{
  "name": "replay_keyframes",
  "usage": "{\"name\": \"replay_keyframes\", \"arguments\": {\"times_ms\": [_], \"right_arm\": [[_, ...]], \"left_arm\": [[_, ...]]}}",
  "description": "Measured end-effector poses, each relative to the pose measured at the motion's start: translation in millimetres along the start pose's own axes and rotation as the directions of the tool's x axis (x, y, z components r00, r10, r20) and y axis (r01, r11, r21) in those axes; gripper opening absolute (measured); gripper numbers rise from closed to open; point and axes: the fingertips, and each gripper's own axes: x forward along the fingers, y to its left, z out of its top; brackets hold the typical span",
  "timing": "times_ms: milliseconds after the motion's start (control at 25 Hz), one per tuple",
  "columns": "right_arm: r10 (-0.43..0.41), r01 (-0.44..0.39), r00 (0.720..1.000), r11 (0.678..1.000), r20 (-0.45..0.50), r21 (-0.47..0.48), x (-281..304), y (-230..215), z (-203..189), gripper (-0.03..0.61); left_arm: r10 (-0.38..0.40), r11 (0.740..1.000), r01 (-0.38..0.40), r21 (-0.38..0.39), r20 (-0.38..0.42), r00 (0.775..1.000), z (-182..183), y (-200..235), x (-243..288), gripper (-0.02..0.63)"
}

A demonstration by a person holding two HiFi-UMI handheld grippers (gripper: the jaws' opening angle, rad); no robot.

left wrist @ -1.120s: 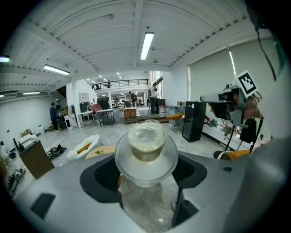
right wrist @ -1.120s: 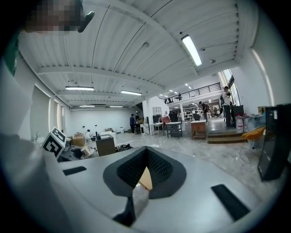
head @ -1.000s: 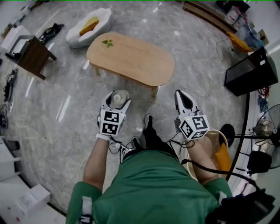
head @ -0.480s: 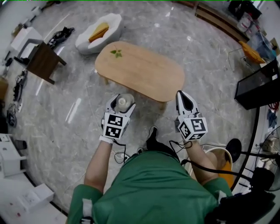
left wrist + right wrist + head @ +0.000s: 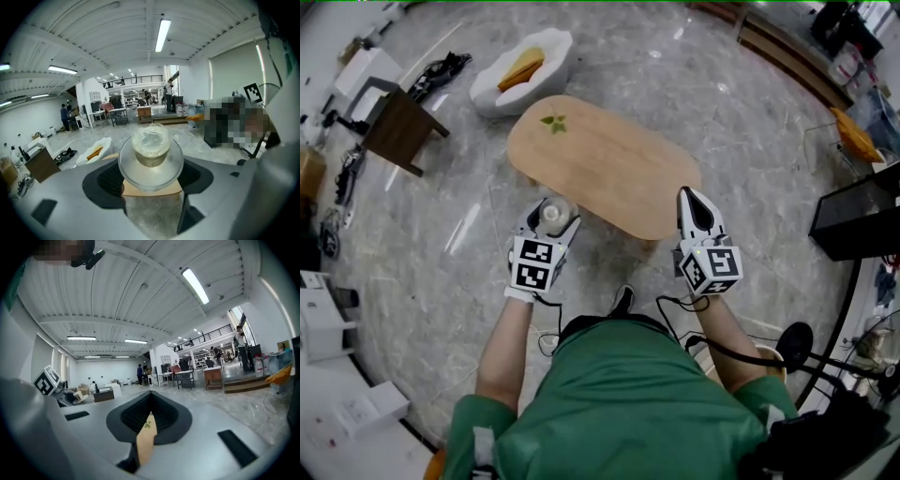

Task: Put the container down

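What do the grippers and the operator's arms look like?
Both are alike. The left gripper and right gripper have pale grey shells tapering to fingers, lined with black ribbed pads. Each carries a white cube with black square markers over the hand. Black cables trail back to the body. The sleeves are short and green, and the forearms are bare.
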Motion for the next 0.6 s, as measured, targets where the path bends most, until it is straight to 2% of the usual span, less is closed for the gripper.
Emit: {"name": "replay_keyframes", "arguments": {"times_ms": [240,600], "right_arm": [[0.018,-0.018,1.0,1.0,-0.002,0.014,30,-23,6,0.012],[0.009,-0.009,1.0,1.0,-0.023,0.005,75,-48,2,0.012]], "left_arm": [[0.02,0.999,-0.021,-0.029,-0.01,1.0,13,11,22,0.337],[0.012,1.0,-0.012,-0.007,-0.035,0.999,28,37,72,0.337]]}}
